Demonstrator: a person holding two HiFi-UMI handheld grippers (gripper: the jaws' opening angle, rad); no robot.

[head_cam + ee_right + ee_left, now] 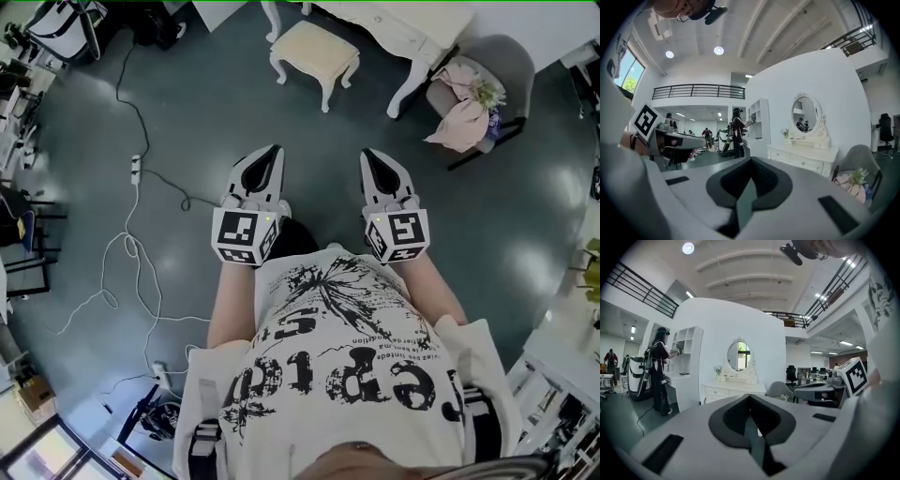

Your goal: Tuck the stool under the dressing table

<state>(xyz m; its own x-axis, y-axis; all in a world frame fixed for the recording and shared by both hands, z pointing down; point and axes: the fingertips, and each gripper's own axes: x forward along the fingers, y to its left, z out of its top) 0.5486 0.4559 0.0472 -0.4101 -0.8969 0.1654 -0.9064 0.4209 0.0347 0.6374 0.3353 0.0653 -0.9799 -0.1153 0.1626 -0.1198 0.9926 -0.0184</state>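
The left claw (750, 398) fills the lower half of the frame, jaws closed tip to tip with nothing between them. Beyond the tips stands a white dressing desk (724, 391) with drawers, carrying an oval mirror (739, 356) against a curved white wall, and a grey chair (779, 390) sits just right of it. At left, a person (658, 376) in dark clothes stands at a white shelf unit (688, 350); at right, the right claw (799, 392) shows with its marker cube (855, 376).
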